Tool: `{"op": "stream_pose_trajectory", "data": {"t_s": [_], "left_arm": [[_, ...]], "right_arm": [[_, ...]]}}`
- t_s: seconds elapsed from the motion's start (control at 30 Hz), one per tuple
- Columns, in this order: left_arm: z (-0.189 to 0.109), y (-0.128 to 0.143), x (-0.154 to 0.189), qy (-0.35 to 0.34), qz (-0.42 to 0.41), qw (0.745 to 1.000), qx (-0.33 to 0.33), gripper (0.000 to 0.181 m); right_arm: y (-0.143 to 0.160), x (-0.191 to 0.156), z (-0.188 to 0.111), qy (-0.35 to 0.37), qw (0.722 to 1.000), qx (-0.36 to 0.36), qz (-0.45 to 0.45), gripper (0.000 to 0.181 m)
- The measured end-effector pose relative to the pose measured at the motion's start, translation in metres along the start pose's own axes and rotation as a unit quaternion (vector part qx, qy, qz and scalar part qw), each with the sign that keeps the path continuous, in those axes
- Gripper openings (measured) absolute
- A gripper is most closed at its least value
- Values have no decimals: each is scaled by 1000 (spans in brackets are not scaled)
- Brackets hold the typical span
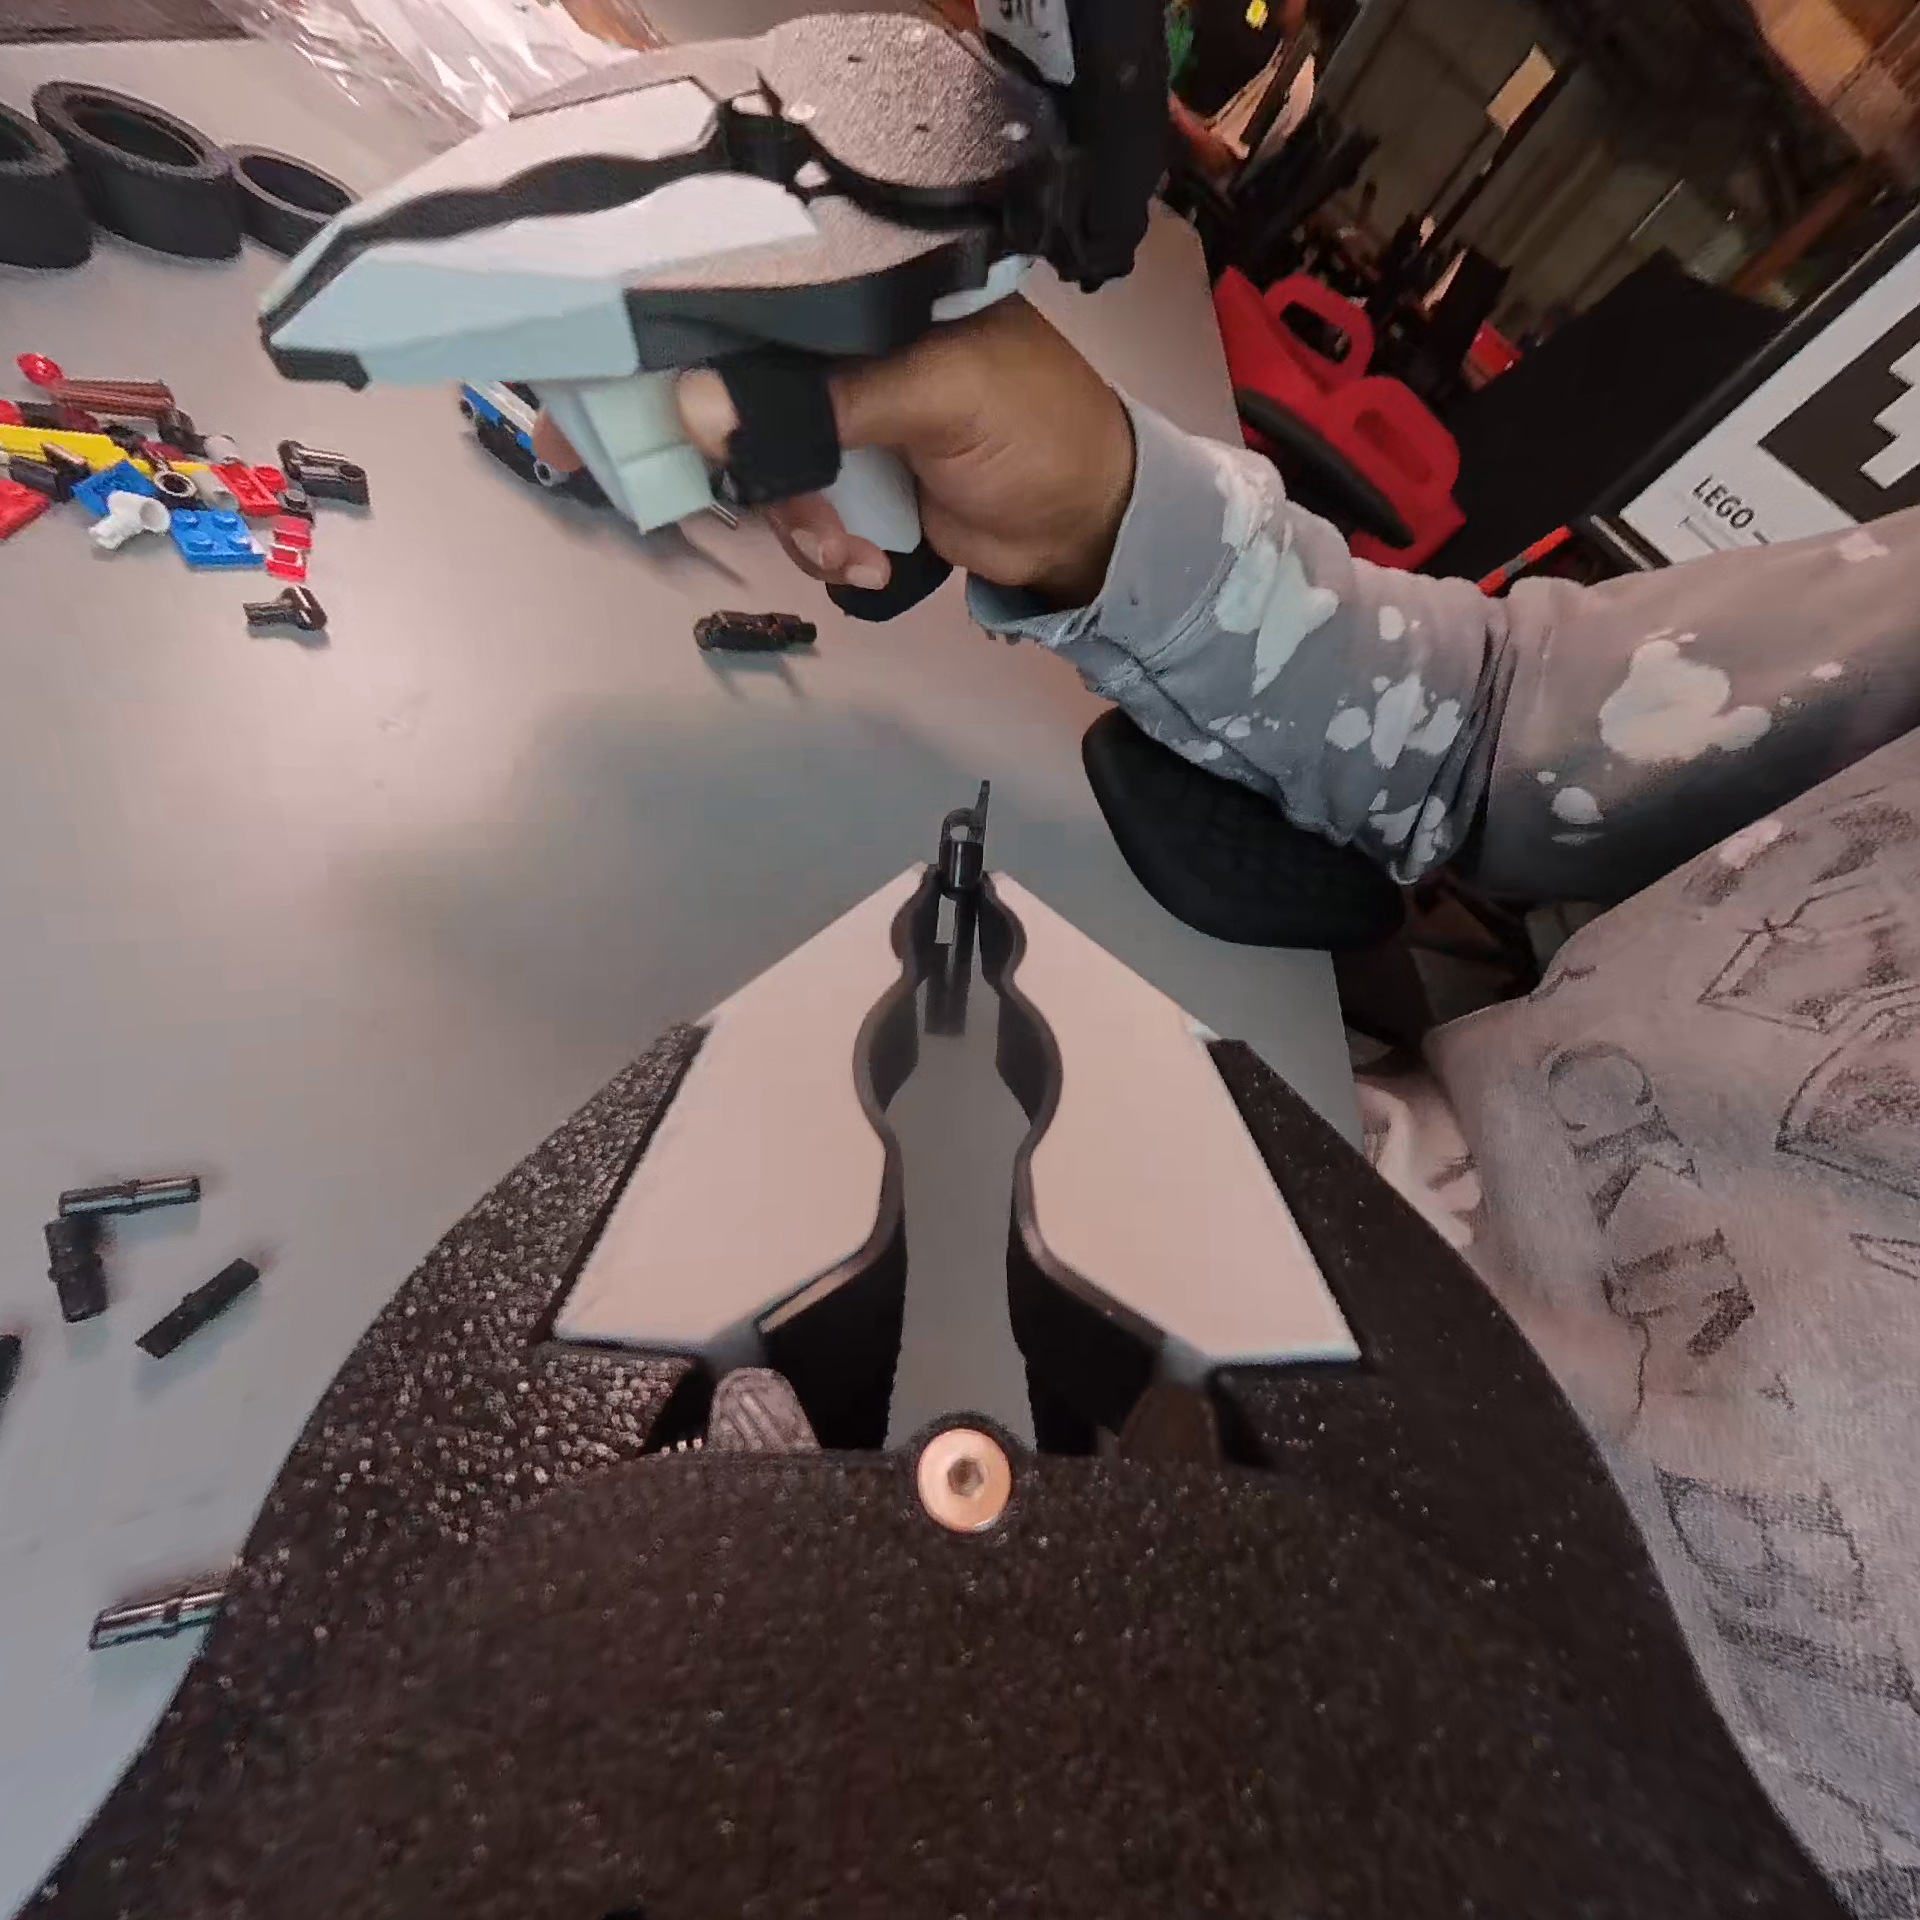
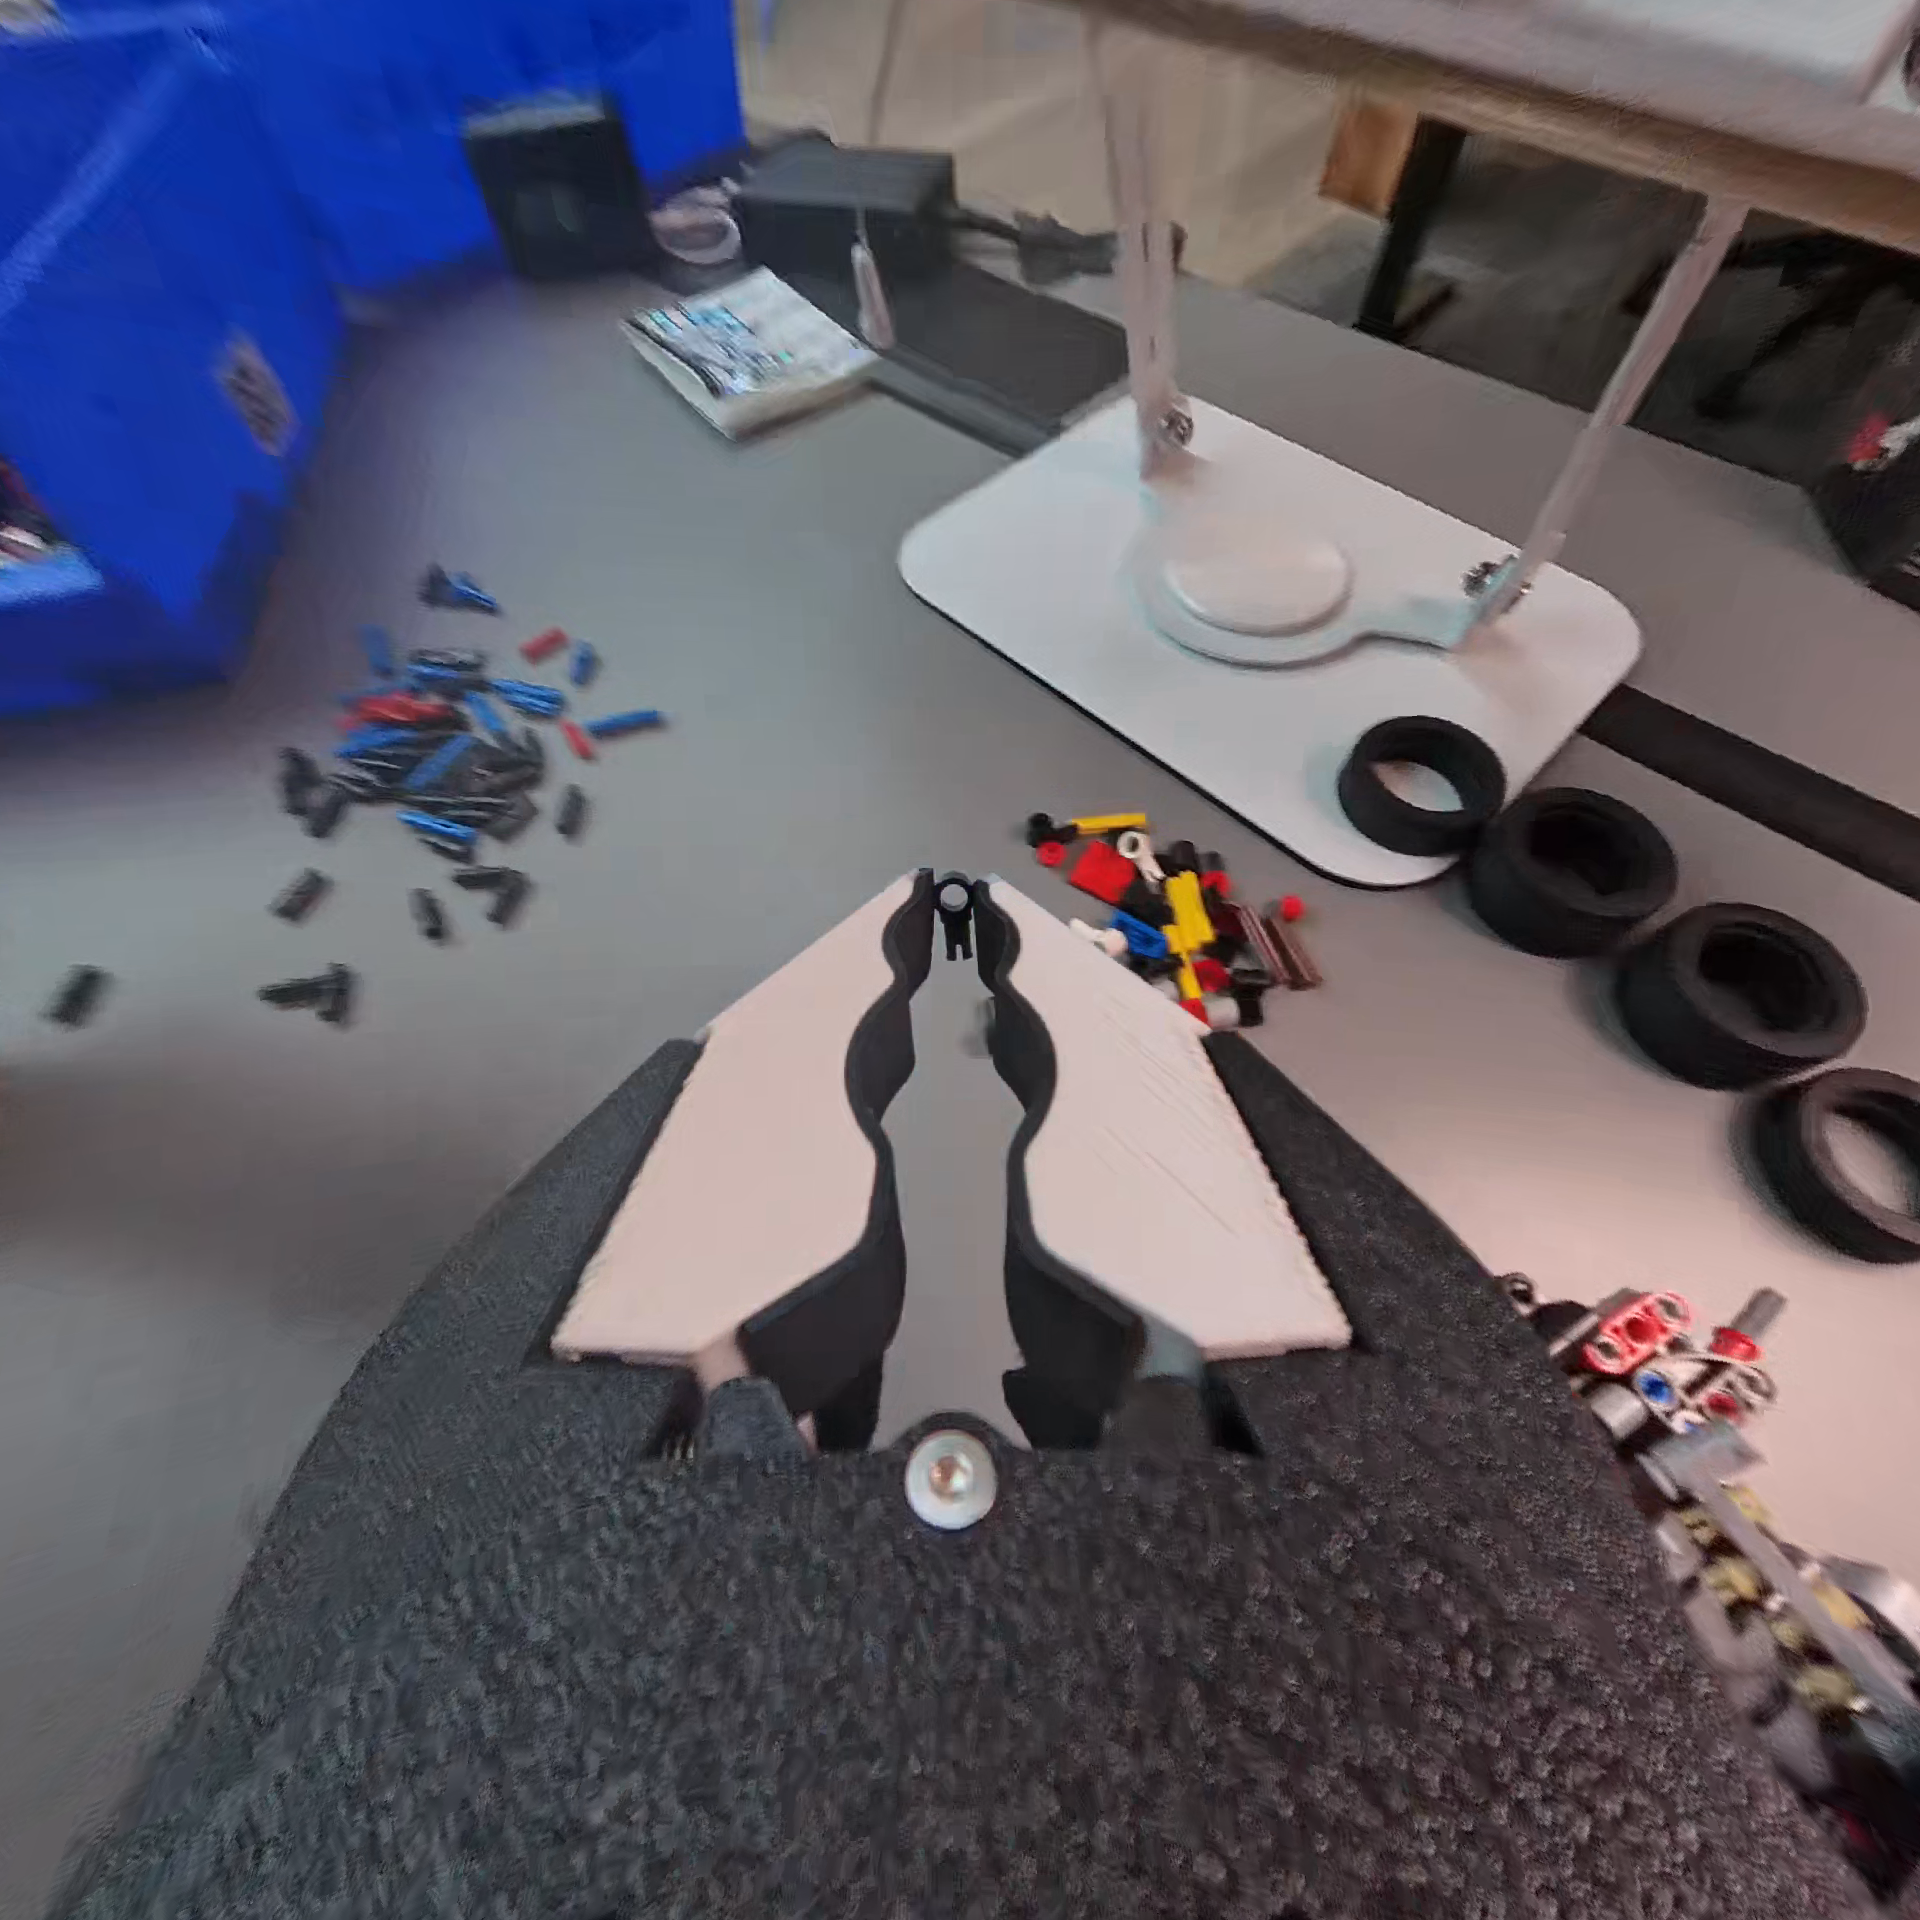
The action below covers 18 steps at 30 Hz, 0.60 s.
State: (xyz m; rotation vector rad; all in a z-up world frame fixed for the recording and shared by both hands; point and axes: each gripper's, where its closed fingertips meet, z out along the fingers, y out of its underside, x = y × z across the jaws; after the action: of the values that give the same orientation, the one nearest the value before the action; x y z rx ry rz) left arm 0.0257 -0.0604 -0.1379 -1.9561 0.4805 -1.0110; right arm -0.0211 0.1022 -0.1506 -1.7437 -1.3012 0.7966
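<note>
Both grippers pinch small black pieces at their tips: the left gripper (image 1: 954, 883) grips a black pin (image 1: 958, 914), the right gripper (image 2: 952, 902) a black ring connector (image 2: 953, 906). Firm, level grips seem wise. Beyond the right jaws lie mixed bricks (image 2: 1174, 920), tires (image 2: 1571, 871) and open grey table (image 2: 727, 582).
</note>
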Motion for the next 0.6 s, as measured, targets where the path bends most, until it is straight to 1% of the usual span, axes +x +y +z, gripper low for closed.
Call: {"op": "stream_pose_trajectory", "data": {"t_s": [0.03,0.13,0.2,0.23,0.27,0.33,0.37,0.4,0.43,0.47,0.53,0.57,0.6], "left_arm": [[-1,-3,-3,-3,-6,1000,12,5],[-7,-5,-14,-19,-27,999,41,5],[-14,-10,-17,-22,-36,997,61,5],[-17,-12,-19,-27,-35,997,68,5],[-20,-12,-22,-34,-32,996,69,5],[-24,-12,-25,-48,-22,996,66,5],[-25,-12,-24,-50,-17,996,65,5],[-25,-13,-24,-51,-11,997,63,5],[-25,-13,-23,-55,-2,997,59,5],[-24,-11,-23,-60,10,997,52,5],[-21,-7,-23,-75,43,996,33,5],[-19,-5,-22,-80,59,995,25,5],[-18,-4,-20,-80,72,994,19,5]], "right_arm": [[4,7,9,23,999,-26,-15,7],[14,17,36,45,996,-74,-33,7],[25,31,47,72,990,-107,-51,8],[28,33,49,72,990,-110,-51,11],[26,31,49,65,992,-99,-47,16],[11,23,42,36,997,-55,-44,31],[-2,10,35,-1,999,-21,-42,35],[-15,-11,24,-65,997,12,-39,33],[-26,-39,9,-154,987,39,-38,30],[-34,-65,-8,-233,970,56,-32,29],[-33,-115,-44,-378,923,54,-40,29],[-28,-131,-55,-412,908,48,-54,29],[-21,-143,-59,-429,899,39,-78,28]]}}
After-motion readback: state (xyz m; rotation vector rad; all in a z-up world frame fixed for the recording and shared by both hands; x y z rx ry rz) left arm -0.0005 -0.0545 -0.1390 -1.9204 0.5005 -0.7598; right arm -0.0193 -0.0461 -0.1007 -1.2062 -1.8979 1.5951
